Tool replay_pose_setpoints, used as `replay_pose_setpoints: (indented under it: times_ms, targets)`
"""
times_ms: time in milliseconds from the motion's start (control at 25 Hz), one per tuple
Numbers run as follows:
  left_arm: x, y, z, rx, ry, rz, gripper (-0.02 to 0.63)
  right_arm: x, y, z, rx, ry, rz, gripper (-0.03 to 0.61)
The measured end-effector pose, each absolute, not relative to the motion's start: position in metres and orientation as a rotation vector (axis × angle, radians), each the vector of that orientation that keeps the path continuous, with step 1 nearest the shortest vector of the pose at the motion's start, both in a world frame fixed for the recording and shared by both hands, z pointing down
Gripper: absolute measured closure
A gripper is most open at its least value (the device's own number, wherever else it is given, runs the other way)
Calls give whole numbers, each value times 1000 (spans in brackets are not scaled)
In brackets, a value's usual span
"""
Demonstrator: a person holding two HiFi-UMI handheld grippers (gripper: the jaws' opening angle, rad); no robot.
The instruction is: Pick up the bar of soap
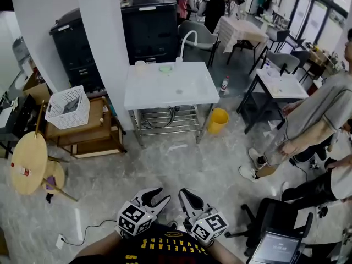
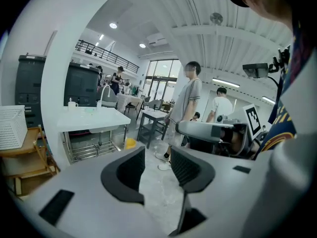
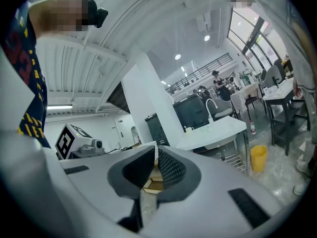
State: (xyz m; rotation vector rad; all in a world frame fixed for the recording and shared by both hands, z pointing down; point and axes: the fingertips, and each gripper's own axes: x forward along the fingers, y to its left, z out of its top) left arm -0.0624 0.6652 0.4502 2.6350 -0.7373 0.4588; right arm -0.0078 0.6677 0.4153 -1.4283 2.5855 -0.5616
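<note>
The bar of soap point(image 1: 165, 69) is a small pale green block near the back edge of the white sink table point(image 1: 165, 95), next to the curved faucet point(image 1: 186, 42) and a white cup point(image 1: 141, 67). Both grippers are held low by the person's body, far from the table across open floor. My left gripper point(image 1: 159, 194) has its jaws drawn nearly together with nothing between them point(image 2: 157, 152). My right gripper point(image 1: 185, 194) is shut and holds nothing, its tips touching point(image 3: 155, 151). From the left gripper view the table point(image 2: 106, 120) lies ahead to the left.
A white pillar point(image 1: 104, 48) stands at the table's left, with a white basket point(image 1: 67, 106) on a low wooden shelf point(image 1: 96, 133). A yellow bucket point(image 1: 218, 120) sits by the table's right leg. People point(image 1: 313, 120) and a black chair point(image 1: 275, 219) are at the right.
</note>
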Motion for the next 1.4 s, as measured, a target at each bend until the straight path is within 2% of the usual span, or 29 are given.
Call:
replay_pose_setpoints:
  times_ms: [560, 1040, 1400]
  targets:
    - [-57, 525, 457, 2643, -646, 403, 442, -5, 531, 422, -1549, 2584, -588, 552]
    - [-107, 361, 461, 2644, -635, 387, 442, -51, 369, 428, -1604, 2580, -651, 552]
    - [-103, 291, 470, 2619, -698, 376, 442, -46, 304, 442, -1581, 2605, -721, 552]
